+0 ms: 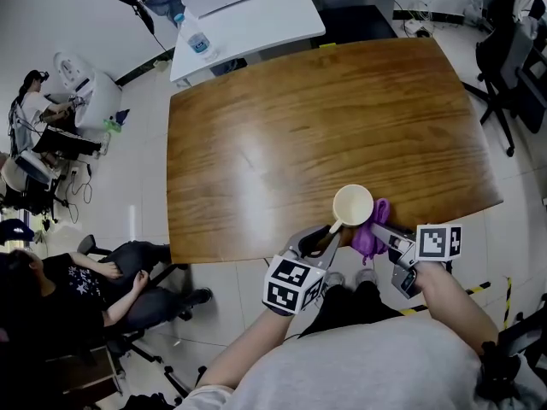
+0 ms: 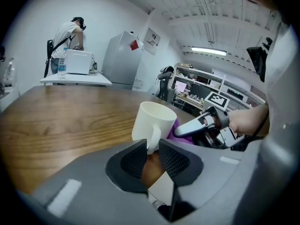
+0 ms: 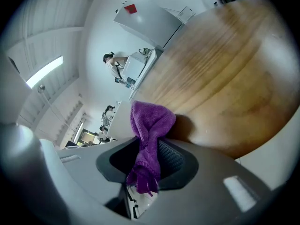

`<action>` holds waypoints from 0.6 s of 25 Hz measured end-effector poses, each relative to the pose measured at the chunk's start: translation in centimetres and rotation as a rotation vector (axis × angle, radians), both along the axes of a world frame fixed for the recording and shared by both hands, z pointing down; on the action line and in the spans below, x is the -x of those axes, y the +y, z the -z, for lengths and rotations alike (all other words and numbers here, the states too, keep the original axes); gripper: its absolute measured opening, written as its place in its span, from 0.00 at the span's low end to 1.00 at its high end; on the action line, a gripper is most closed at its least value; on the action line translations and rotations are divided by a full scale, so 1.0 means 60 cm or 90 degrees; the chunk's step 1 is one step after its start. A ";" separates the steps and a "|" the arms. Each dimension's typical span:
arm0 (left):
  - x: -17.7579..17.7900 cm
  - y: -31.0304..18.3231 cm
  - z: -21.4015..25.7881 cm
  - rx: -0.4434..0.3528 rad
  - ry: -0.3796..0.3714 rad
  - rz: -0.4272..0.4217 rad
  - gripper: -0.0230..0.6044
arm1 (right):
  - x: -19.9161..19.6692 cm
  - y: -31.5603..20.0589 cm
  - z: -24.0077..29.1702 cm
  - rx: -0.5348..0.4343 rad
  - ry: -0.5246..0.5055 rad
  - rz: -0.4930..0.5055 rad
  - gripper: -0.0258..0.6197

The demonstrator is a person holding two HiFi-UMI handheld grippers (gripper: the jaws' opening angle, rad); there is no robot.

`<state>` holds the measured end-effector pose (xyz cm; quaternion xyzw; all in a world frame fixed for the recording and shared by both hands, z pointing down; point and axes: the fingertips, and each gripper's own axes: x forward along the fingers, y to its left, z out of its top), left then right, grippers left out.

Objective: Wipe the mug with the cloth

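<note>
Time to rub the mug point(image 1: 353, 204) with the cloth point(image 1: 371, 233). Best done like this: hold the mug steady by its handle, press the soft cloth flat on the right side of the mug, then rub up and down and round. Go gently, so close to the near edge of the table point(image 1: 299, 126). No hard push, or off over the edge with the mug. Turn the mug bit by bit to reach every side, and the inside too.

Left tongs point(image 2: 151, 146): nearly closed, pinching the white mug's handle between the two dark pads. Right tongs point(image 3: 149, 149): squeezed on the purple cloth, one bunch sticking out in front, one end hanging behind. Cloth just beside the mug on its right, maybe touching. Mug over the near right part of the table; standing or lifted, hard to tell.
</note>
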<state>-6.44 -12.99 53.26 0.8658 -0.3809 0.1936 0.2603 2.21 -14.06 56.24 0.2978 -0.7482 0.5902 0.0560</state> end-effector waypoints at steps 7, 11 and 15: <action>-0.001 -0.002 -0.001 0.006 0.005 0.003 0.16 | -0.002 -0.001 0.011 0.019 -0.044 -0.042 0.23; -0.007 0.001 -0.006 0.016 0.016 -0.002 0.16 | -0.014 0.006 0.063 -0.012 -0.074 -0.065 0.23; -0.023 0.006 -0.002 0.029 0.032 -0.012 0.16 | -0.039 0.020 0.100 -0.032 -0.098 -0.088 0.23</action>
